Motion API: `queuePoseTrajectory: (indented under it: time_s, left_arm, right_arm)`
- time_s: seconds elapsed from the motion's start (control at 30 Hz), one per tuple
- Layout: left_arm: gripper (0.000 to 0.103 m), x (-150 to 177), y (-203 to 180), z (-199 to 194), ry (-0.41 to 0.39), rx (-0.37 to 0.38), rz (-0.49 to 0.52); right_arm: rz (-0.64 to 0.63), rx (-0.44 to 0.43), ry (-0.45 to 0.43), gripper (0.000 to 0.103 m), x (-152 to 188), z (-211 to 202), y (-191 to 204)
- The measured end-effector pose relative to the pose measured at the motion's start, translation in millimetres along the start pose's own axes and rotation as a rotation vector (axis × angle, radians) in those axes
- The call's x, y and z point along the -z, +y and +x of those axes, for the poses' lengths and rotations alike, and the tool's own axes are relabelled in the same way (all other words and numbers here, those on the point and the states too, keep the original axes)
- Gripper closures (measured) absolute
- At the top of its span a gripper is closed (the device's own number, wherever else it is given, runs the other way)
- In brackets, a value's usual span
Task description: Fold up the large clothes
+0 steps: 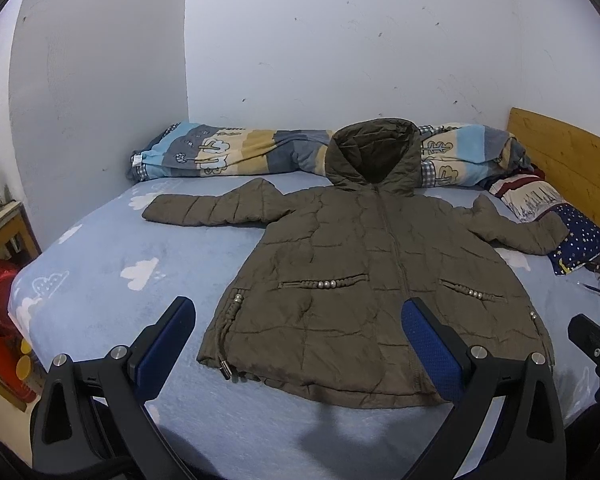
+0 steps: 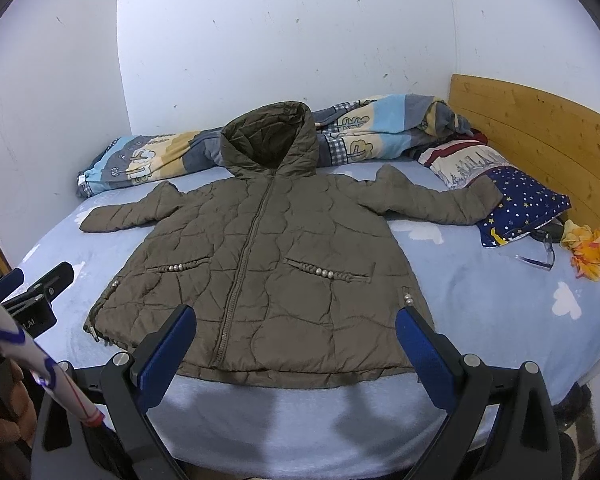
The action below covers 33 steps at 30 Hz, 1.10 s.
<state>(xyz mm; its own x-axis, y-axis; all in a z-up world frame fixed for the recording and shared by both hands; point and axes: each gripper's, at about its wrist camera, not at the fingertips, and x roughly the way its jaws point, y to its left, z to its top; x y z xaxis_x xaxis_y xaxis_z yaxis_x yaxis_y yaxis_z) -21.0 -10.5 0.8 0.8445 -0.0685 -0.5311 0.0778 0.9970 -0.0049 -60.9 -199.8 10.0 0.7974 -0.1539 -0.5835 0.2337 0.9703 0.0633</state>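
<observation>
Coat [image 1: 364, 280] lies flat, zipped, front up on the bed [image 1: 100, 280], sleeves out. Left tool [image 1: 300, 344] and right tool [image 2: 296, 344] both spread, empty. Padded, soft, likely light (slippery shell); best grasped at sleeve cuffs.

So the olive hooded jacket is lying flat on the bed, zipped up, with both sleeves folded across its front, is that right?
Not quite. The olive hooded jacket lies flat on the bed, zipped up, but both sleeves are spread out to the sides, not folded across its front. The right wrist view shows this.
</observation>
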Motion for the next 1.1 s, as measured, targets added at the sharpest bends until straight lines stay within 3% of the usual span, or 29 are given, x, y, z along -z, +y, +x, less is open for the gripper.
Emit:
queuePoseTrajectory:
  time_s: [0.23, 0.53, 0.83, 1.1]
  left_arm:
    - [0.000, -9, -8, -6, 0.021, 0.021, -0.013]
    - [0.000, -26, -24, -25, -0.034, 0.063, 0.009]
    - [0.000, -29, -21, -26, -0.034, 0.050, -0.004]
    - [0.000, -34, -33, -15, -0.053, 0.035, 0.062]
  right_arm:
    - [-0.007, 0.009, -0.003, 0.001, 1, 2, -1]
    - [0.002, 0.024, -0.033, 0.001, 0, -6, -11]
    - [-0.001, 0.023, -0.064, 0.001, -11, -13, -11]
    - [0.013, 0.034, -0.055, 0.001, -15, -12, -22]
